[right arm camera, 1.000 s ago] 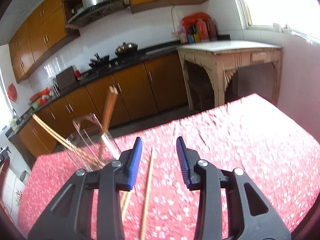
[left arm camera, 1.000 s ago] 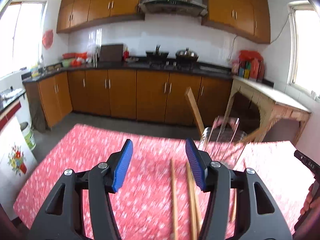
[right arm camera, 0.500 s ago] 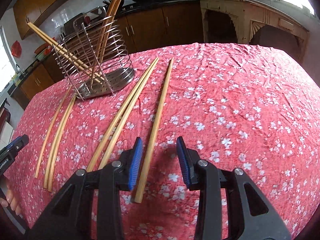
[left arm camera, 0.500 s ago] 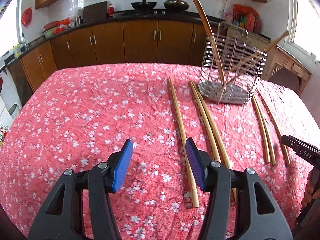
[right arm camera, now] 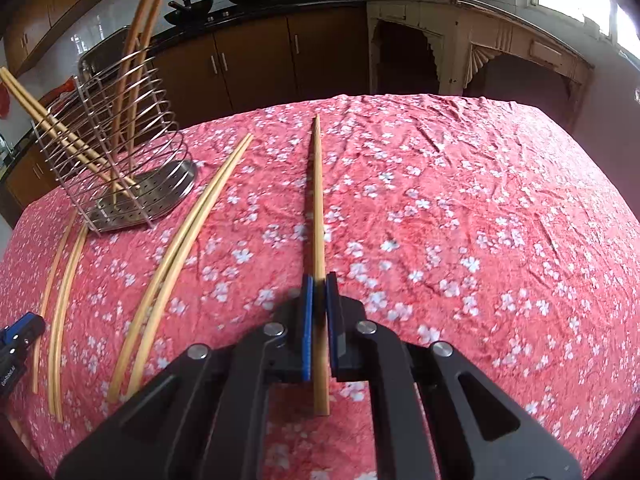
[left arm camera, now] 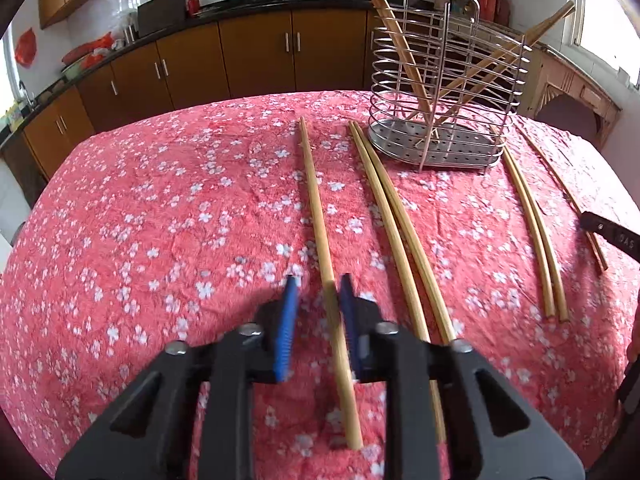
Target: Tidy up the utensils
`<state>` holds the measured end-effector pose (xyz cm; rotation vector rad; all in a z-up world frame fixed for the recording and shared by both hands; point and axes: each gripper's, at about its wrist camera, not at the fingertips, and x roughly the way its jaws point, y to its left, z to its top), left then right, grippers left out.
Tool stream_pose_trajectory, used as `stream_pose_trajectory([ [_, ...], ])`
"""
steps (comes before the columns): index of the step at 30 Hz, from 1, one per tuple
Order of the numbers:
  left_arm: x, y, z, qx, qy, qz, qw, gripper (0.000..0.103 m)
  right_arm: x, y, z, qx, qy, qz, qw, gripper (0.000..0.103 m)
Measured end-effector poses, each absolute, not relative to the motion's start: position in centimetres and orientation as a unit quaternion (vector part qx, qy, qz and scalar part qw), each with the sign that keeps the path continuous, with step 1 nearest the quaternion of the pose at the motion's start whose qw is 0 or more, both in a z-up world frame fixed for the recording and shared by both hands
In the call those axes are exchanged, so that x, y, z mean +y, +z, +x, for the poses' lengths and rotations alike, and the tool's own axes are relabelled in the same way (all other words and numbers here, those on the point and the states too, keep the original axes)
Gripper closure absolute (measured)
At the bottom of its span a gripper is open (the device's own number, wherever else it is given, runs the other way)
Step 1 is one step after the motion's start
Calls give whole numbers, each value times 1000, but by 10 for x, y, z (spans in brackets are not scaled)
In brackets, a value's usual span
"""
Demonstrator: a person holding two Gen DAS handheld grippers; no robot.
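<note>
Landmark: wire rack (left arm camera: 384, 80), standing upright on the red flowered tablecloth (left arm camera: 160, 200).

Rack contents: chopsticks only.
- Two darker chopsticks (right arm camera: 136, 40) stand steep, with their tops well above the rim.
- Two pale chopsticks (right arm camera: 52, 128) lean hard the other way, out over the rim.
- All the tips sit on the perforated base. I can't tell which compartment each pair is in.

Loose on the cloth, all lying roughly parallel with their far ends towards the rack:
- The left pair (left arm camera: 396, 216) is just beside the rack on its left, the two sticks touching along most of their length.
- The outer left chopstick (left arm camera: 314, 200) lies alone, further left of the rack than that pair.
- The right pair (left arm camera: 532, 220) is just beside the rack on its right.
- The outer right chopstick (right arm camera: 318, 200) lies alone, further right of the rack than that pair.

Left gripper (left arm camera: 318, 284):
- It points down at the cloth, astride the near third of the outer left chopstick.
- Its jaws have just been closing and are motion-blurred.
- The stick is between the pads, and a gap shows on one side, so it isn't clamped in this view.

Right gripper (right arm camera: 319, 280):
- Its jaws have just closed, and both blue pads now press on the outer right chopstick near its near end.
- The rest of that stick lies on the cloth, pointing away.
</note>
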<state>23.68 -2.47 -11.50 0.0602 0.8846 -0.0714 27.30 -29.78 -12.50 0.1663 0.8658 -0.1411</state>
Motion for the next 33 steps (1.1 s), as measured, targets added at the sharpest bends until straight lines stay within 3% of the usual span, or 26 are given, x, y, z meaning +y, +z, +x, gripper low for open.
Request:
stream_pose_trajectory([
  [3, -23, -115, 251, 430, -31, 22, 902, 96, -303, -125, 279, 417, -78, 79, 902, 95],
  [15, -7, -117, 272, 427, -40, -1, 903, 93, -302, -126, 283, 419, -81, 73, 901, 95],
  [17, -4, -116, 269, 427, -47, -7, 903, 89, -302, -127, 284, 419, -82, 72, 901, 95],
  [20, -9, -115, 267, 426, -61, 6, 903, 73, -300, -126, 284, 420, -86, 63, 901, 95],
  [22, -21, -117, 271, 431, -54, 31, 900, 41, -300, -126, 284, 420, -87, 61, 901, 95],
  [23, -24, -119, 272, 435, -43, 43, 898, 37, -300, -126, 284, 420, -87, 61, 901, 95],
  [33, -16, -119, 281, 432, -38, 2, 901, 38, -303, -126, 283, 420, -81, 70, 901, 95],
])
